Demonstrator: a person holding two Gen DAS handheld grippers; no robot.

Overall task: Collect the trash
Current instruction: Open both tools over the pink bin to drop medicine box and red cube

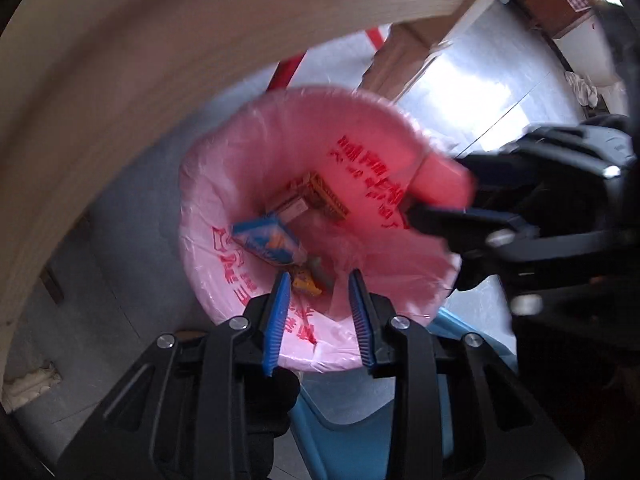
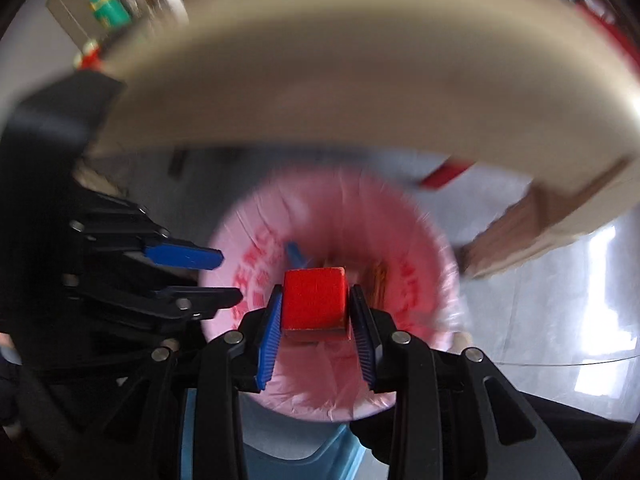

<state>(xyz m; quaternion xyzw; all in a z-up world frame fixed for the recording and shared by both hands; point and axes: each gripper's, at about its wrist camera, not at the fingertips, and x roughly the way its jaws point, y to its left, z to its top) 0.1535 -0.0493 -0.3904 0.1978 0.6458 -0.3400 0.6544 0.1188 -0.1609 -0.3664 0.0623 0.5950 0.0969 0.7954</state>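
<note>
We hold two grippers over one bin lined with a pink bag (image 1: 248,152) printed with red characters. Our right gripper (image 2: 316,300) is clamped on one red box (image 2: 314,298), its blue-padded fingers (image 2: 269,340) pressing the box's two sides, and the box hangs above the bag's mouth; from the left wrist view the same box (image 1: 442,182) shows blurred at the far rim on the right side, with the right gripper (image 1: 416,200) reaching in from the right. Our left gripper (image 1: 318,280) stands spread apart with nothing between its two blue pads (image 1: 276,320), poised at the near rim of the bag. Down in the bag we count three clear pieces of trash: one blue wrapper (image 1: 268,242), one brown and orange carton (image 1: 320,198), one small yellow packet (image 1: 304,282); other scraps beside them are too blurred to count. One pale table edge (image 1: 120,80) arches above the bin, and one blue stool (image 1: 352,420) sits just under the bin's near side
</note>
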